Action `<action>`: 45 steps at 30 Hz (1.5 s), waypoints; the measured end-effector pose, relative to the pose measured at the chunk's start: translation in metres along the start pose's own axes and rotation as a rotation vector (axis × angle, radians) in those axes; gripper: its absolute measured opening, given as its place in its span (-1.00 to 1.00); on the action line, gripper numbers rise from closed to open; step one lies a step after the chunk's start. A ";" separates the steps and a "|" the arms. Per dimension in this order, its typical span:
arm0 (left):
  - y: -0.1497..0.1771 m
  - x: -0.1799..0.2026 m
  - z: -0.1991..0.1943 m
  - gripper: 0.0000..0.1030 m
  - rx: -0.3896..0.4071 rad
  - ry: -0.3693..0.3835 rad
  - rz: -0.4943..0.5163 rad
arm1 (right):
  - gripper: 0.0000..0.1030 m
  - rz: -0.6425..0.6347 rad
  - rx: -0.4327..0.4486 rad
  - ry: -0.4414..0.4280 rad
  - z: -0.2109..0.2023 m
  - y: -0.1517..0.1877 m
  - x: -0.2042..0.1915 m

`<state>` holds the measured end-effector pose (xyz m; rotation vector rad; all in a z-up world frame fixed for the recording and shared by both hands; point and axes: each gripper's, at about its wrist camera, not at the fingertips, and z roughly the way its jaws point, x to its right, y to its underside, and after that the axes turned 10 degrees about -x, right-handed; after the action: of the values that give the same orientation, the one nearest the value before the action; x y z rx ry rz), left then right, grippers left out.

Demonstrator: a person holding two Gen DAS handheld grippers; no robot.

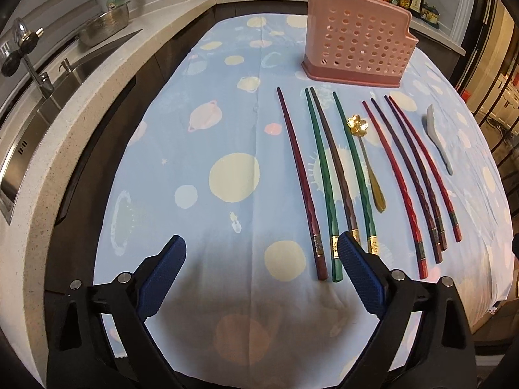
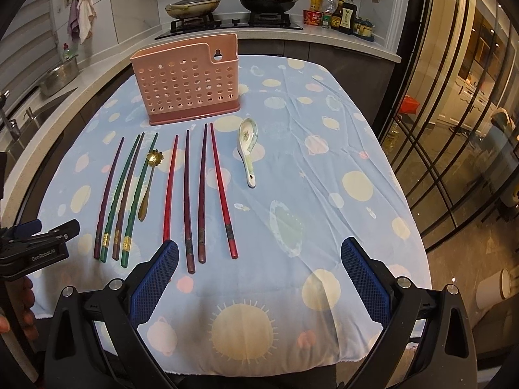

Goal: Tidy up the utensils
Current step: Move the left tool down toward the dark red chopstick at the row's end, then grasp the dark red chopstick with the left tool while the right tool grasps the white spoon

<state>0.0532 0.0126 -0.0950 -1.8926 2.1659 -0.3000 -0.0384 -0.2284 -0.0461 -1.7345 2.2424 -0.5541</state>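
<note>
Between the left gripper's [image 1: 261,253] blue fingers [image 1: 165,278] there is only bare cloth: they stand wide apart and hold nothing, the right-hand finger overlapping the near ends of the green and brown chopsticks [image 1: 337,175] without clearly touching them. The right gripper [image 2: 259,257] is likewise spread wide and empty, poised over the near edge of the tabletop [image 2: 340,136]. Ahead lie eight chopsticks in a rough row, with a gold flower-headed spoon [image 1: 368,162] among them and a ceramic soup spoon [image 2: 248,144] off to the side. Behind them the pink perforated holder [image 2: 188,84] stands upright and appears empty. By this showing nothing has been sorted yet; every utensil remains to be lifted into the holder.
</note>
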 end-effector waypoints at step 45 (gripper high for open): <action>-0.003 0.006 0.034 -0.79 -0.085 0.101 0.047 | -0.39 0.017 -0.092 -0.090 0.127 -0.086 -0.005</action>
<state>0.0659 0.0066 -0.1269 -1.9064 2.3201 -0.3061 0.0911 -0.2601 -0.1219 -1.7456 2.2498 -0.3667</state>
